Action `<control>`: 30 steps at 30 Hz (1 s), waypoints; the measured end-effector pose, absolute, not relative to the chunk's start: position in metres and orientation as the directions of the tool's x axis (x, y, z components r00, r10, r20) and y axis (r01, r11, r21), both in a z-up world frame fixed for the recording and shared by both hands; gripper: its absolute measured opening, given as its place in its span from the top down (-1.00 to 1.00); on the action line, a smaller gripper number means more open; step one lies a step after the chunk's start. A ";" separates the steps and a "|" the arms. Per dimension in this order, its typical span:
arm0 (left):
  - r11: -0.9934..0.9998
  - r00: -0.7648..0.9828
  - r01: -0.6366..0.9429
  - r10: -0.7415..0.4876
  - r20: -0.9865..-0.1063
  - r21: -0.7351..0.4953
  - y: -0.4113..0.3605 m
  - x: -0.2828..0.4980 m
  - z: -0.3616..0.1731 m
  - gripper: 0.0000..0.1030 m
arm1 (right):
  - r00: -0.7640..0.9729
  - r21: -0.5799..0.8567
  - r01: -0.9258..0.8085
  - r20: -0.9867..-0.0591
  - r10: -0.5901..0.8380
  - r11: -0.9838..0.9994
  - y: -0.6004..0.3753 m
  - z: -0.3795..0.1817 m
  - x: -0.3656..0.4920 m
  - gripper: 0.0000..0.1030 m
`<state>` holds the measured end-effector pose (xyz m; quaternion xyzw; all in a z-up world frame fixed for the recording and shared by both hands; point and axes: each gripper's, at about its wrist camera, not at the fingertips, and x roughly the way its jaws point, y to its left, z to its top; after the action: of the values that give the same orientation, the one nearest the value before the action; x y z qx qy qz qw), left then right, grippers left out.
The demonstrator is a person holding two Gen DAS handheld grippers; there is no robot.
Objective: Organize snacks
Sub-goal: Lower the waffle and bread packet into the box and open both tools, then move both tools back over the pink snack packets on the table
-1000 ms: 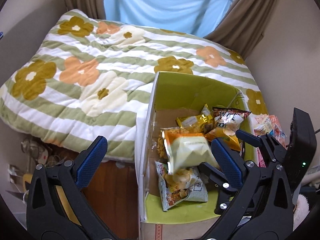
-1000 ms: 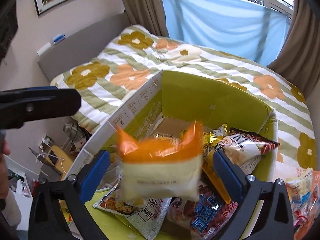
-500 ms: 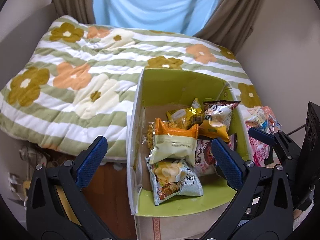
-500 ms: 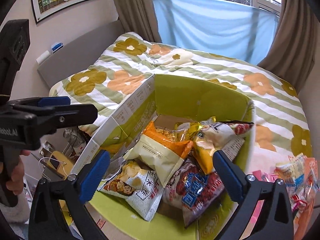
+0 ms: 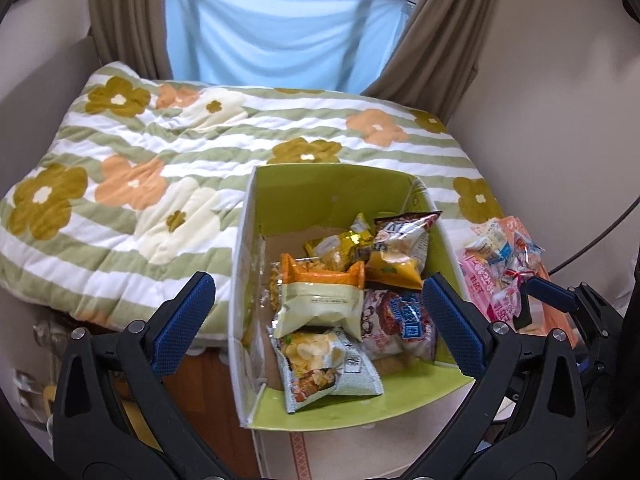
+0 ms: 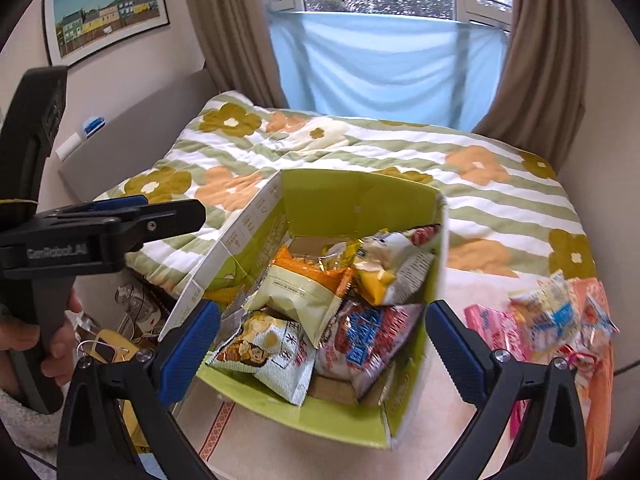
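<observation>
Both grippers (image 5: 318, 320) (image 6: 322, 350) gape over the snack box (image 5: 332, 188), seemingly empty

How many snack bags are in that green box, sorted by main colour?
Orange-and-cream bag: 1
Grey-green bag: 1
Red-and-blue bag: 1
Gold bag: 1
White-and-yellow bag: 1
Total: 5 in view; others may lie hidden underneath.
</observation>
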<state>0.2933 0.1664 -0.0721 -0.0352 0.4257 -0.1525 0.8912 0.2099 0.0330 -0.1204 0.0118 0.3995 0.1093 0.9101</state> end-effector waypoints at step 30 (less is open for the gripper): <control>0.893 0.418 0.428 -0.332 -0.846 -0.139 -0.163 0.273 -0.127 -0.99 | 0.621 0.113 -0.075 -0.772 0.135 0.991 -0.248 -0.146 0.147 -0.99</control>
<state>0.2727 -0.1633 -0.1274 0.0490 0.4900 -0.2262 0.8404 0.1471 -0.2485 -0.1459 0.0349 0.4314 0.0583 0.8996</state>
